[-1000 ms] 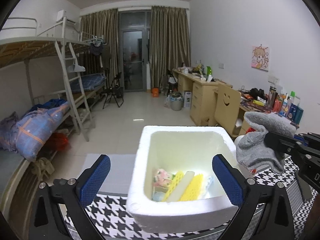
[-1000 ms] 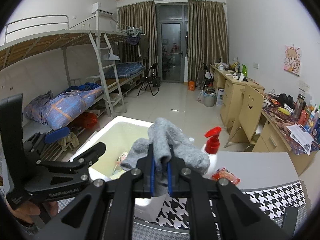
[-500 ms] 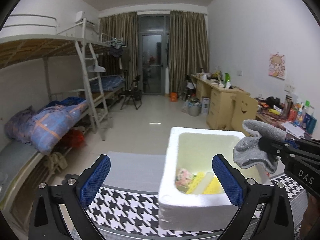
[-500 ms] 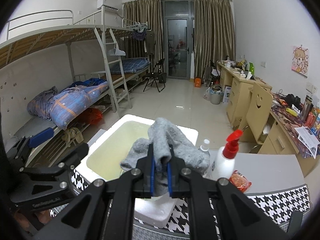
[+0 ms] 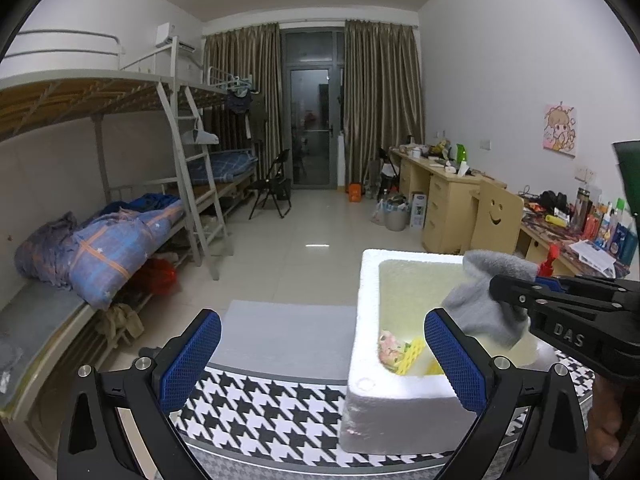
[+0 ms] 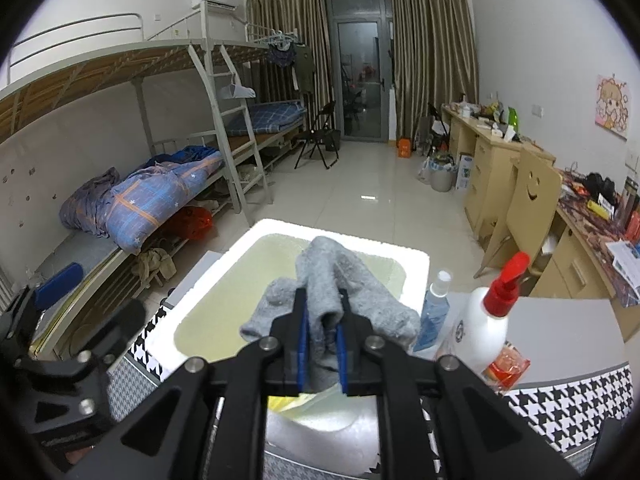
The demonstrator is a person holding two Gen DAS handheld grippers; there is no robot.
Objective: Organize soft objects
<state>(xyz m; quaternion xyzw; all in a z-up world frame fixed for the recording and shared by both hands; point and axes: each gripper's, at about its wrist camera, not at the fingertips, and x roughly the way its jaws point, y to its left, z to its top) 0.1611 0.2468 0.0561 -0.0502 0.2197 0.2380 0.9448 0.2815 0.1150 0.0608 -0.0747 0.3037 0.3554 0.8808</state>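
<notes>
While it hangs in the air above the open white foam box [image 6: 416, 258], the grey sock [image 6: 332, 292] is pinched between the blue pads of the right gripper [image 6: 322, 334], whose jaws are drawn narrow on the bunched fabric; loose folds spill out to either side of the fingers. From the left wrist view the same grey sock [image 5: 486, 300] sits over the right-hand part of the foam box [image 5: 366, 320], with the right gripper [image 5: 504, 286] reaching in from the right edge. Down inside the box lie a small floral cloth [image 5: 390, 350] and yellow perforated pieces [image 5: 412, 356] against the near wall. The left gripper [image 5: 320, 360] is spread wide and holds nothing, its blue pads [image 5: 192, 360] standing well apart, the right-hand finger in front of the box's near corner. A houndstooth cloth [image 5: 260, 404] covers the table under the box. Just beside the box on its right stand a small blue bottle [image 6: 434, 314] and a white pump bottle with a red top [image 6: 480, 330], with a red packet [image 6: 510, 364] at the pump bottle's foot.
</notes>
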